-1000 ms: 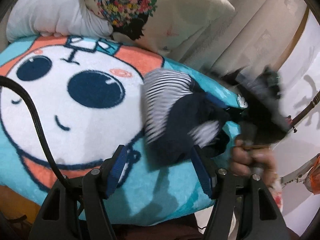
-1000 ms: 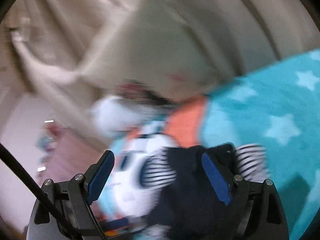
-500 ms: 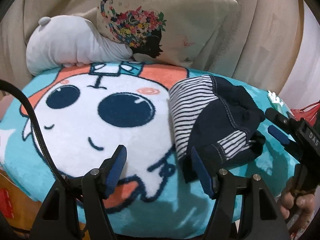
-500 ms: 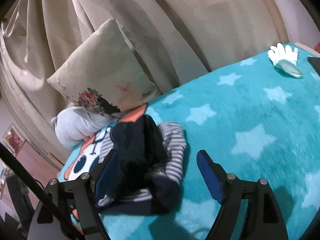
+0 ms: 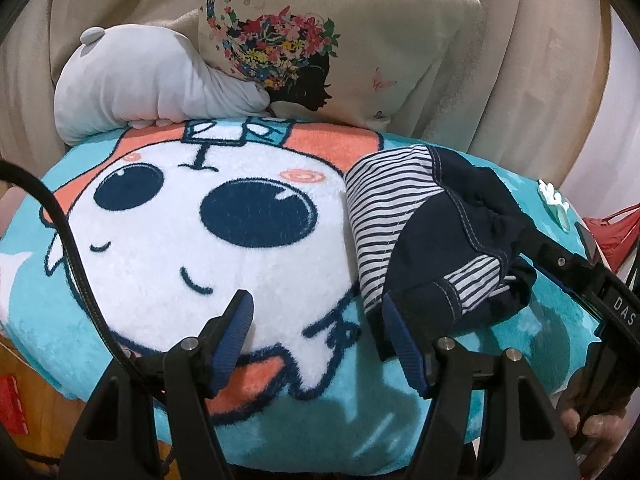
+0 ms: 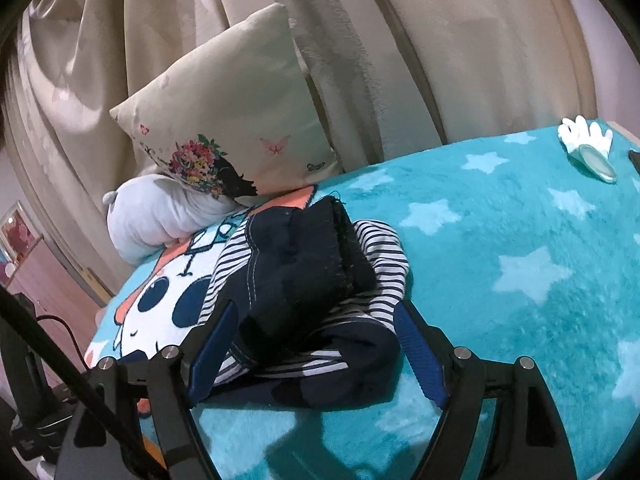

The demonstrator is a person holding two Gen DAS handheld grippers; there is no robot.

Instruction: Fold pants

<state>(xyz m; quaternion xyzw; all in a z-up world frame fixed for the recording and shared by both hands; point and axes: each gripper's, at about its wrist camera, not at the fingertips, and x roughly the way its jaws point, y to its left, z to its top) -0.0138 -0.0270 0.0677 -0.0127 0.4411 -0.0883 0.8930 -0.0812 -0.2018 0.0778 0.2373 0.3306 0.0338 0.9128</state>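
Since the blur of a second ago, the pants have settled in a bundle ahead of both grippers — dropped, not folded. Left gripper and right gripper gape, holding nothing — spreading likely comes next.

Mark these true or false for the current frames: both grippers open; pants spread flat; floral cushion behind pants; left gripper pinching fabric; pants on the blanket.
1. Both the left gripper and right gripper are open. True.
2. The pants are spread out flat. False: they sit in a bunched, partly folded heap.
3. A floral cushion leans against the curtain behind the pants. True.
4. The left gripper pinches fabric. False: its jaws are apart, holding nothing.
5. The pants lie on the teal blanket. True.
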